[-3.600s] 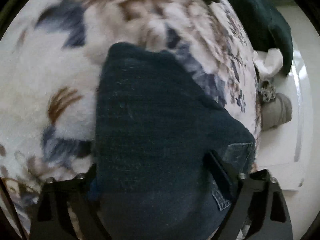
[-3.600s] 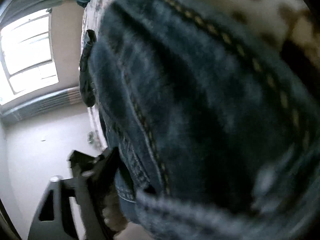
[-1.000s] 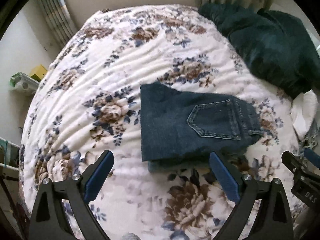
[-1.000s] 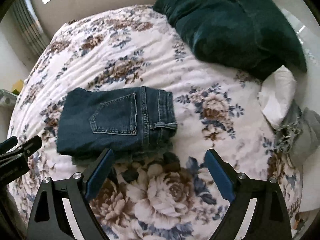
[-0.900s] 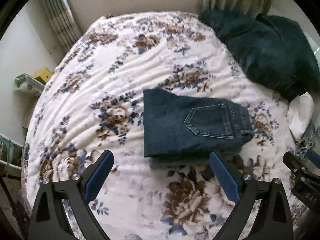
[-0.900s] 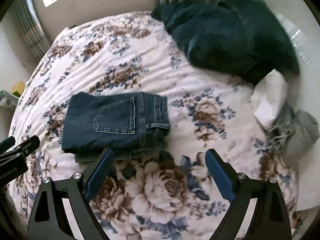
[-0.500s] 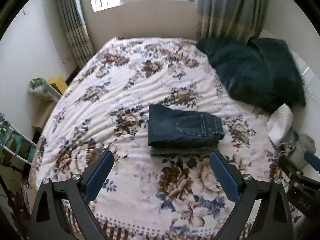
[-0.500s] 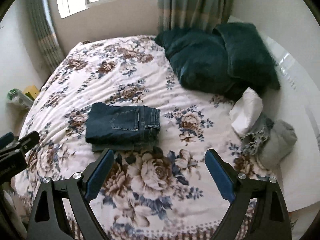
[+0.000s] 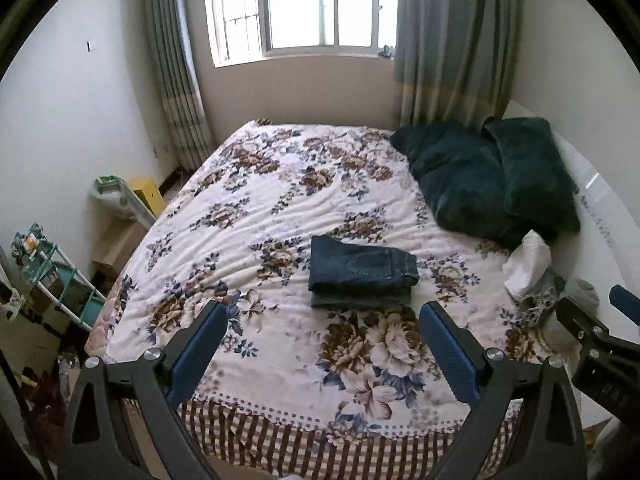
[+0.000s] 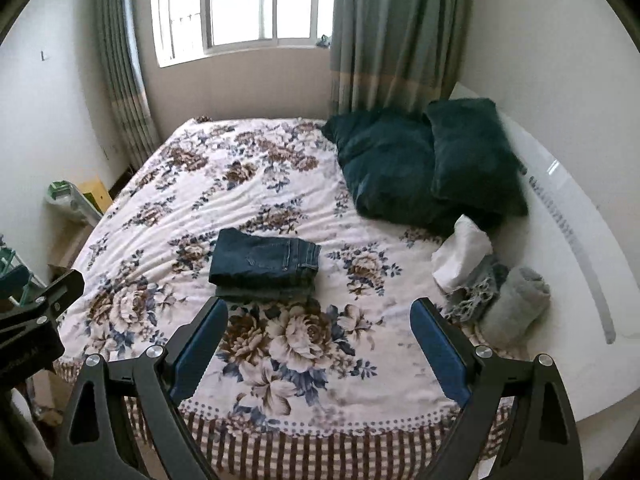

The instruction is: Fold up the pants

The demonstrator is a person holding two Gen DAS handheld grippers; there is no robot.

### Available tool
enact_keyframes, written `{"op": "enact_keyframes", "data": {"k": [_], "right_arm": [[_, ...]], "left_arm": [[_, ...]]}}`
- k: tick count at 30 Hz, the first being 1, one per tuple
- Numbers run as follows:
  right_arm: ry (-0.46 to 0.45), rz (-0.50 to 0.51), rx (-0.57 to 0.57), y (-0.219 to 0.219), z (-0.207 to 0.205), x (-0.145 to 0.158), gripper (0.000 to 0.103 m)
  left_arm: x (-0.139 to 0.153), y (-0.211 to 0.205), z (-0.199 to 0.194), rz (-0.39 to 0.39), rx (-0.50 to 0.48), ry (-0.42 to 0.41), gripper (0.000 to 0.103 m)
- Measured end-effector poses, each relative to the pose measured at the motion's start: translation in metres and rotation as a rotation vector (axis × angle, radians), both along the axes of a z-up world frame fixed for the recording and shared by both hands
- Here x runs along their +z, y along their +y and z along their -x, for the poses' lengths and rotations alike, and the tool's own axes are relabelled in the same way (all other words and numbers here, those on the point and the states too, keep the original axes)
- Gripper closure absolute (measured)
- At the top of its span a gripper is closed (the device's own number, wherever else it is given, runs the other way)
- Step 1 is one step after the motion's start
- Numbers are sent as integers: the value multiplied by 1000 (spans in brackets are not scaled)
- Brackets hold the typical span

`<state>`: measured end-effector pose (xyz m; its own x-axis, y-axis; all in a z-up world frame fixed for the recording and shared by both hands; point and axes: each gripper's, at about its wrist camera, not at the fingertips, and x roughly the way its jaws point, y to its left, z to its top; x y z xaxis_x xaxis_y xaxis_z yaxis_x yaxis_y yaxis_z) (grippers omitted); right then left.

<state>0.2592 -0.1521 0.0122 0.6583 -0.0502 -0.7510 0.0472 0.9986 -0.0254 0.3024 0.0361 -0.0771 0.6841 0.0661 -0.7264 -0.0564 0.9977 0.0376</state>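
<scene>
The dark blue jeans lie folded into a compact stack on the floral bedspread, back pocket up; they also show in the right wrist view. My left gripper is open and empty, held well back from the bed's near edge. My right gripper is open and empty too, equally far back. The right gripper's body shows at the left view's right edge, and the left gripper's body at the right view's left edge.
Dark green pillows sit at the head of the bed on the right. White cloth and grey rolled fabric lie beside them. A rack and boxes stand on the floor at left. A curtained window is behind.
Both grippers have pulled back and up from the bed, so the folded jeans look smaller and the whole room comes into view. The jeans have not moved.
</scene>
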Motion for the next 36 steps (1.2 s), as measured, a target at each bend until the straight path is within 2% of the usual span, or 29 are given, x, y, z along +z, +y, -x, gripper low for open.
{"op": "enact_keyframes", "data": {"k": [7,16,24,26,36], "right_arm": [[-48,-10,1,6,56,57,8],[-95,-8,23,23,104,99,8],[-89,-22,34,32,113,104,8],[-90,-35,33,32,111,105,6],[-80,-22,1,32,56,87,3]], "left_arm": [[36,8,40,-12,-13,-10,5],[58,18,79,-11,-9,-30,5],[64,20,81,-12,2,-61,5],[62,20,77,-15,-5,-67,0],[40,23,41,-39,31,-54,0]]}}
